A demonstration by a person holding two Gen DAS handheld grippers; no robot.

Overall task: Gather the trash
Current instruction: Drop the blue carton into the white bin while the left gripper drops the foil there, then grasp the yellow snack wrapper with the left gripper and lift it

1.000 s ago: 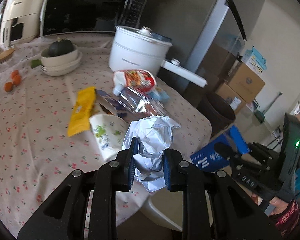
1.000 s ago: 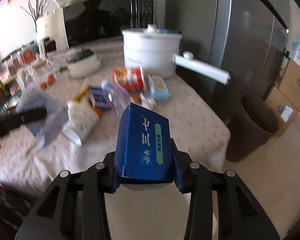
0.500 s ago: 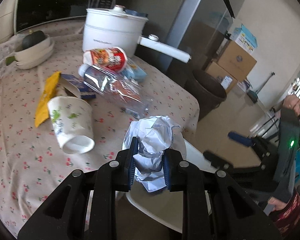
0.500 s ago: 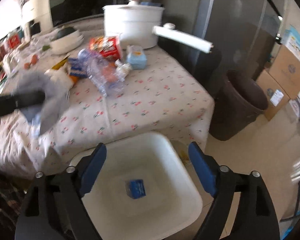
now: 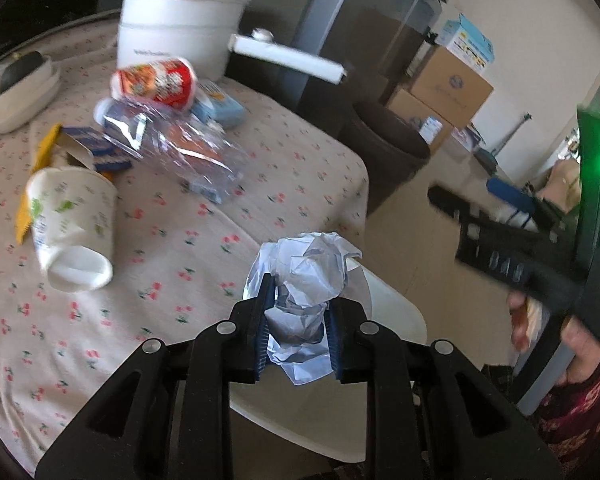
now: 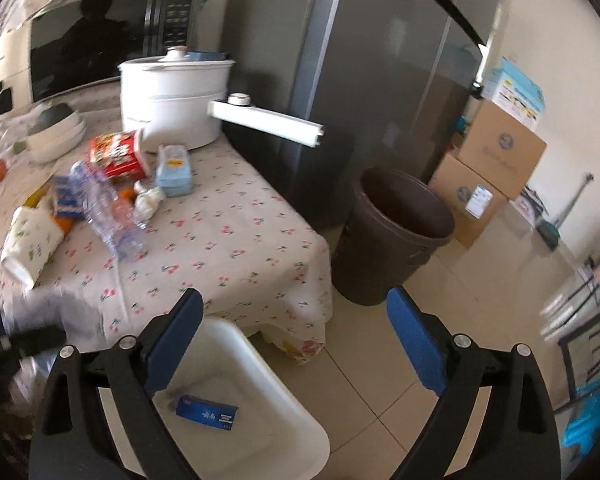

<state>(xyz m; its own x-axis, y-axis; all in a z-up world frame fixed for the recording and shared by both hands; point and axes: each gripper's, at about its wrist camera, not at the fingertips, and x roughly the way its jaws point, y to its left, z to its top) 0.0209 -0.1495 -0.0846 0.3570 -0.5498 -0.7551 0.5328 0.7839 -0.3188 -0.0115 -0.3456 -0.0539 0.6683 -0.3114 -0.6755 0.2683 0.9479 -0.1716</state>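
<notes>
My left gripper (image 5: 300, 320) is shut on a crumpled white paper ball (image 5: 306, 276), held above the rim of the white bin (image 5: 396, 316) beside the table's edge. My right gripper (image 6: 296, 340) is open and empty, above the white bin (image 6: 284, 400); a blue box (image 6: 207, 412) lies on the bin's bottom. The right gripper also shows in the left wrist view (image 5: 500, 216). On the table lie a paper cup (image 5: 70, 224), a clear plastic bottle (image 5: 172, 148), a red cup (image 5: 156, 82), a yellow wrapper (image 5: 30, 184) and a blue carton (image 5: 96, 148).
A white pot (image 6: 176, 100) with a long handle (image 6: 268, 122) stands at the table's back. A brown waste bin (image 6: 396, 236) stands on the floor by the grey fridge (image 6: 380, 60). Cardboard boxes (image 6: 496, 156) are stacked at the right wall. Bowls (image 5: 20, 92) sit at far left.
My right gripper opened and dropped the blue box into the white bin, then swung right. My left gripper carried the paper ball off the table toward the bin.
</notes>
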